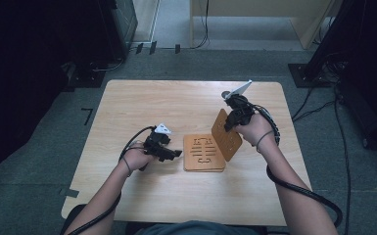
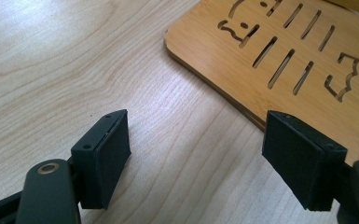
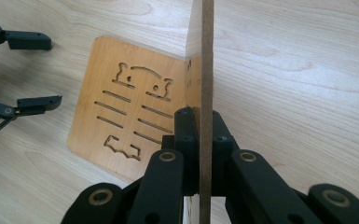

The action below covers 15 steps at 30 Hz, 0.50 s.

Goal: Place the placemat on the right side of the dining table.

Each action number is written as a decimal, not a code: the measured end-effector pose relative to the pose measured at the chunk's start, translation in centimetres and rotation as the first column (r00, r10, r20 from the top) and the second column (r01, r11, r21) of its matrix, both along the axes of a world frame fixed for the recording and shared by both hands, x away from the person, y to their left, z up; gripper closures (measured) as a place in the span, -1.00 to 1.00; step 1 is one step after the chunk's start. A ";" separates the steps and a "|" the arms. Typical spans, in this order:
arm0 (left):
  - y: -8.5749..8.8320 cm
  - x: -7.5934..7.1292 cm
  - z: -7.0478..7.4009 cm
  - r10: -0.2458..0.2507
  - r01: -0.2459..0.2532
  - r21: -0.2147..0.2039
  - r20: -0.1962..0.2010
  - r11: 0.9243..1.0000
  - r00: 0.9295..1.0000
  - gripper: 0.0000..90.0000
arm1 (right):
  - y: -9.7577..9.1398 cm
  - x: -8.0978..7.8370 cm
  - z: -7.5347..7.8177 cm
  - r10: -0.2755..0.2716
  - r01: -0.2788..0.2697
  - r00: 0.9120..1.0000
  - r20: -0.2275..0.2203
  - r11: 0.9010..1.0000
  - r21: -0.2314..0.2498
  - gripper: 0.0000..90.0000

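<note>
Two thin wooden boards with cut-out slots are on the table. One board (image 1: 204,152) lies flat near the middle, also seen flat (image 3: 121,116) and close up (image 2: 284,56). The other board (image 1: 226,134) stands tilted on edge at the flat one's right side; edge-on it (image 3: 207,70) runs up between the jaws. My right gripper (image 1: 235,115) (image 3: 206,140) is shut on this standing board at its upper edge. My left gripper (image 1: 174,154) (image 2: 196,158) rests just left of the flat board, open, with bare table between its pads (image 2: 105,154).
The light wooden table (image 1: 142,105) has bare surface all round the boards. Black cables trail from both grippers off the near edge. Grey floor, dark equipment and cables lie beyond the table's far edge and to the right.
</note>
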<state>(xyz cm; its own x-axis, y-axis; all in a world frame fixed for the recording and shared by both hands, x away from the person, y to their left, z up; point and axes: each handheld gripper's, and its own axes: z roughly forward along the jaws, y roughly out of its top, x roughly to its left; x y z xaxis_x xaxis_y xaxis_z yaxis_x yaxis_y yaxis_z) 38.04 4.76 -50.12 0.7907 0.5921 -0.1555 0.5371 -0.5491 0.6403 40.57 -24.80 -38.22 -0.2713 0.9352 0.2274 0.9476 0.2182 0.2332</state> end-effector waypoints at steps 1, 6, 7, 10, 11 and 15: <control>0.0 0.0 0.0 0.001 -0.001 0.000 0.001 1.000 1.000 -0.50 | -0.1 0.0 0.0 -0.003 0.003 1.000 -0.001 1.000 0.001 0.95; -0.2 -0.2 0.2 -0.021 0.020 0.002 0.028 1.000 0.999 -0.50 | -0.7 0.2 0.1 -0.012 0.012 1.000 0.001 1.000 -0.010 0.95; -0.3 -0.2 0.2 -0.023 0.023 -0.004 0.031 1.000 0.999 -0.50 | -0.8 0.3 0.1 -0.013 0.013 1.000 -0.002 1.000 -0.013 0.95; -0.3 -0.2 0.2 -0.021 0.021 -0.006 0.032 1.000 0.999 -0.51 | -1.0 0.6 0.1 -0.009 0.009 1.000 -0.010 0.999 -0.037 0.95; -0.3 -0.2 0.2 -0.021 0.021 -0.006 0.032 1.000 0.999 -0.51 | -1.1 0.7 0.1 -0.012 0.012 1.000 -0.009 0.999 -0.041 0.95; -0.3 -0.2 0.1 -0.021 0.021 0.001 0.027 1.000 0.999 -0.51 | -1.3 0.8 0.2 -0.019 0.019 1.000 -0.008 0.999 -0.036 0.95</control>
